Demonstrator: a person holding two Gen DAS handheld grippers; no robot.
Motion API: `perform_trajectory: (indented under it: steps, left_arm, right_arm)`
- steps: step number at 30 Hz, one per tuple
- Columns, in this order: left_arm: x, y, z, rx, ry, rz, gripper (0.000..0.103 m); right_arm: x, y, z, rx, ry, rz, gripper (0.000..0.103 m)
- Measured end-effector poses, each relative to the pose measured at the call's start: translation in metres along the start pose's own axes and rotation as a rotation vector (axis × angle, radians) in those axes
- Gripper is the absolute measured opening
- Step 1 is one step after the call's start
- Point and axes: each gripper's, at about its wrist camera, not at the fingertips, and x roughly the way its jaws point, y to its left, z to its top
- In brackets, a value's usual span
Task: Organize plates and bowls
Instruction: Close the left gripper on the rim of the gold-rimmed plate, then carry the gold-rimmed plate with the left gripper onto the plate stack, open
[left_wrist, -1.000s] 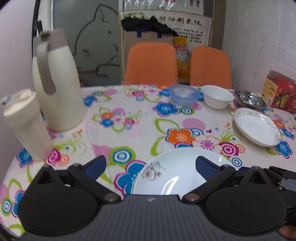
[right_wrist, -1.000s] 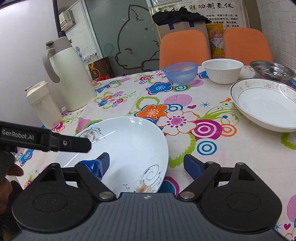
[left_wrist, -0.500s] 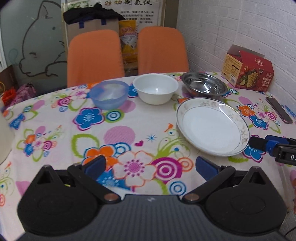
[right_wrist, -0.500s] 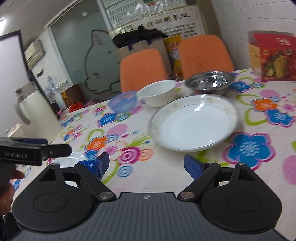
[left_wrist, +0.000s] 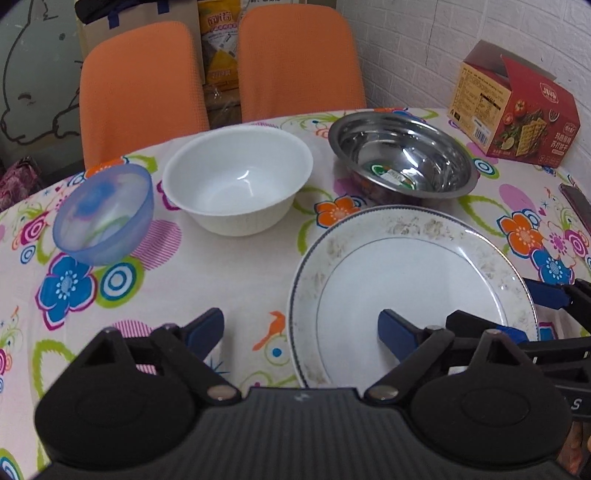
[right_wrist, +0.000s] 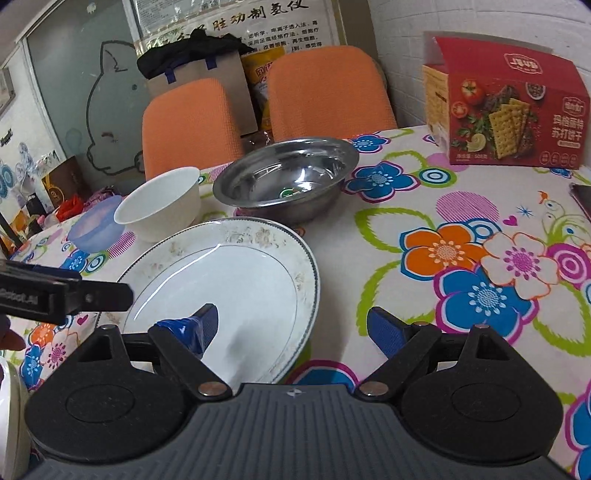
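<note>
A white plate with a patterned rim (left_wrist: 406, 291) lies on the flowered table; it also shows in the right wrist view (right_wrist: 229, 284). Behind it stand a white bowl (left_wrist: 236, 177), a steel bowl (left_wrist: 399, 155) and a small blue plastic bowl (left_wrist: 103, 214). My left gripper (left_wrist: 301, 328) is open, straddling the plate's left rim, right finger over the plate. My right gripper (right_wrist: 291, 328) is open at the plate's near right rim, left finger over the plate. The right gripper's fingers (left_wrist: 546, 295) show at the plate's right side.
A red cracker box (left_wrist: 517, 118) stands at the back right by the brick wall. A dark phone (left_wrist: 576, 203) lies at the right edge. Two orange chairs (left_wrist: 147, 85) stand behind the table. The left gripper's body (right_wrist: 55, 291) reaches in from the left.
Both grippers have swung right from the near white plate with swirl marks and closed in on the patterned-rim plate. Both stay open.
</note>
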Motion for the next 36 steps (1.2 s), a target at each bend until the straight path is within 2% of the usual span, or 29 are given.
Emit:
perform_trajectory:
  steps: [1, 3, 6, 13, 16, 18, 20, 29, 32, 36]
  left_arm:
    - [0.004, 0.0, 0.0, -0.003, 0.012, -0.008, 0.084]
    - [0.007, 0.0, -0.001, -0.015, 0.005, -0.02, 0.086]
    - [0.006, -0.002, -0.002, -0.019, -0.008, -0.029, 0.084]
    - [0.004, -0.009, -0.004, -0.024, -0.025, -0.009, 0.078]
    - [0.001, -0.013, -0.005, -0.013, -0.032, -0.021, 0.065]
    - [0.001, -0.014, -0.005, -0.02, -0.035, -0.013, 0.064]
    - [0.001, -0.012, -0.005, -0.033, -0.036, -0.02, 0.058]
    - [0.001, -0.011, -0.003, -0.038, -0.024, -0.021, 0.057]
    - [0.0, -0.01, -0.002, -0.056, -0.009, -0.02, 0.054]
    - [-0.003, -0.008, -0.004, -0.057, 0.0, -0.019, 0.054]
  right_arm:
    - [0.002, 0.002, 0.001, -0.007, -0.001, 0.0, 0.075]
    - [0.005, 0.006, 0.001, -0.037, 0.0, -0.003, 0.075]
    - [0.007, 0.011, 0.001, -0.074, 0.001, -0.001, 0.075]
    - [0.009, 0.029, -0.012, -0.198, -0.037, 0.013, 0.077]
    - [0.011, 0.03, -0.012, -0.179, -0.05, -0.001, 0.077]
    - [0.011, 0.03, -0.011, -0.179, -0.051, -0.002, 0.077]
    - [0.011, 0.03, -0.011, -0.178, -0.051, -0.002, 0.077]
    - [0.011, 0.03, -0.011, -0.172, -0.053, -0.006, 0.077]
    - [0.01, 0.029, -0.011, -0.14, -0.065, -0.018, 0.073]
    - [0.008, 0.029, -0.01, -0.088, -0.055, 0.011, 0.073]
